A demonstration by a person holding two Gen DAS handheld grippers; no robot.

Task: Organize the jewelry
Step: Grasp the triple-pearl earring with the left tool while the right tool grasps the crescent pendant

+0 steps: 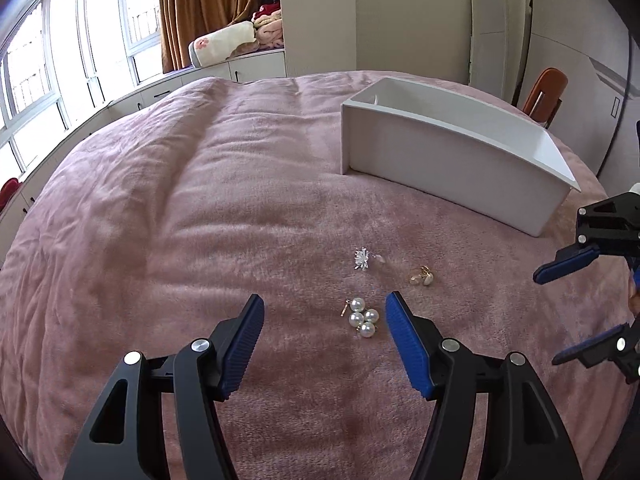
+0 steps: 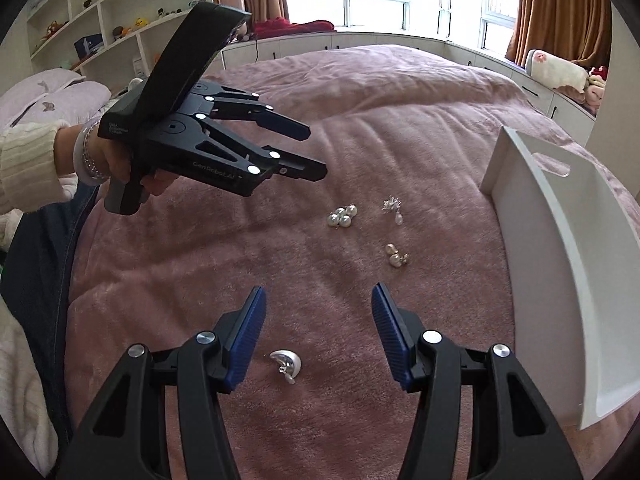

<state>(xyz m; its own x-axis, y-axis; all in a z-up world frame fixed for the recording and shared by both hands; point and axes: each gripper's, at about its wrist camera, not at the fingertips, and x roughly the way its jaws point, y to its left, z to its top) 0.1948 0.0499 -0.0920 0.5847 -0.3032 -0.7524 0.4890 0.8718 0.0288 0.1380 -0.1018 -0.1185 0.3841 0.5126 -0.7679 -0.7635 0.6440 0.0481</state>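
Several pieces of jewelry lie on a pink blanket (image 1: 200,208). A cluster of pearl earrings (image 1: 362,317) lies just ahead of my open left gripper (image 1: 324,312), near its right finger. A silver flower piece (image 1: 362,259) and small gold-and-pearl earrings (image 1: 422,277) lie farther on. In the right wrist view a silver crescent earring (image 2: 287,363) lies between the fingers of my open right gripper (image 2: 318,300). The pearl cluster (image 2: 342,216), the silver flower piece (image 2: 393,207) and the gold-and-pearl earrings (image 2: 396,258) lie beyond. The left gripper (image 2: 316,150) hovers open above the blanket.
A white open box (image 1: 452,160) stands on the blanket behind the jewelry; in the right wrist view the box (image 2: 560,264) is at the right. The right gripper (image 1: 546,316) shows at the right edge of the left wrist view. Windows, curtains and shelves surround the bed.
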